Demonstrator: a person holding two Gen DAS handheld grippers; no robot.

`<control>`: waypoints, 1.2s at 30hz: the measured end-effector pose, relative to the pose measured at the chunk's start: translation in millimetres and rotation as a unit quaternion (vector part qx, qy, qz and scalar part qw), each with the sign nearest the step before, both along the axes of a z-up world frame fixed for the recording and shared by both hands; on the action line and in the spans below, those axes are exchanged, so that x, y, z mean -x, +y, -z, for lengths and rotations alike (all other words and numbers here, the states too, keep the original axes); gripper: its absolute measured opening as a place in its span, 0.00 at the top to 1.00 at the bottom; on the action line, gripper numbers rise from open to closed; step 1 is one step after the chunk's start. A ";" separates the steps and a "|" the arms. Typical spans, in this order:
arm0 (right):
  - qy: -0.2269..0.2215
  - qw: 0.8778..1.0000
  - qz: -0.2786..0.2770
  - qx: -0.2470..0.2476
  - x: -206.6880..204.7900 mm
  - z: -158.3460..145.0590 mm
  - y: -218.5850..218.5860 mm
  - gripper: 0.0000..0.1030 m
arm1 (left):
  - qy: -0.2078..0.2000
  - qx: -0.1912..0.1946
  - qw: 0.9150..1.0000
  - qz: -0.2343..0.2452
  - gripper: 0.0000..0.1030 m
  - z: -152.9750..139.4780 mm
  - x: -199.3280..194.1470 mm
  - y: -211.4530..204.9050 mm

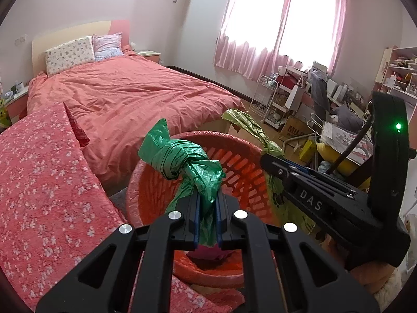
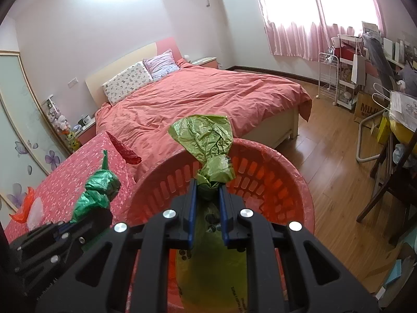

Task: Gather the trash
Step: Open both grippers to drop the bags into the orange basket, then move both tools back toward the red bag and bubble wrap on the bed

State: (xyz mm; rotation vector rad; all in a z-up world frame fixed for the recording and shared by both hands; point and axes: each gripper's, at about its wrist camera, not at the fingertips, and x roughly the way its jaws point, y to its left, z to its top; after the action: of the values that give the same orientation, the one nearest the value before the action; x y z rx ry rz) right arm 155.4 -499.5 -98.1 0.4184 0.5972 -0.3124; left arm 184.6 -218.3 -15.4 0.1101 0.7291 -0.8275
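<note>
Left wrist view: The left claw [image 1: 207, 206] sits low in the middle of the frame. It is clenched on a dark green trash bag [image 1: 187, 164]. The bag is twisted and knotted into a lump just past the tips, and 1 loose flap sticks up toward the middle of the frame. Right behind it is the red basket [image 1: 245, 161], with slots all around its wall. The bag hangs over the basket's open mouth. At the right side of the frame the right claw [image 1: 268, 157] reaches in, with a light green bag [image 1: 247, 122] above it.

The step in hand looks like pulling the bags up and out of the basket. Next, both claws likely need to lift together and keep a tight hold, so no bag slips back in.

Right wrist view: The right claw [image 2: 207, 190] is in the lower middle, clenched on the light green bag [image 2: 206, 135]. The bag's neck is pinched thin between the blue pads [image 2: 224, 208], and its top fans out wide and crinkly above the basket rim [image 2: 299, 180]. At the lower left, the left claw [image 2: 65, 228] holds the dark green trash bag [image 2: 100, 190]. The bed [image 2: 203, 96] fills the middle of the frame.
</note>
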 end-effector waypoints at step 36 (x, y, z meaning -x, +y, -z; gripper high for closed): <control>0.013 0.998 -0.060 0.013 -35.0 -7.4 62.7 0.55 | -0.001 -0.048 0.983 -0.180 0.41 11.0 -36.1 134.9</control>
State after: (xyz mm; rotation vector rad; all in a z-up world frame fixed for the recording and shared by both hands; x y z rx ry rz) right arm 190.4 -436.7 -90.7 0.3526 0.6410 -0.2103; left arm 220.7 -83.4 -26.4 0.0626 0.7597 -0.4477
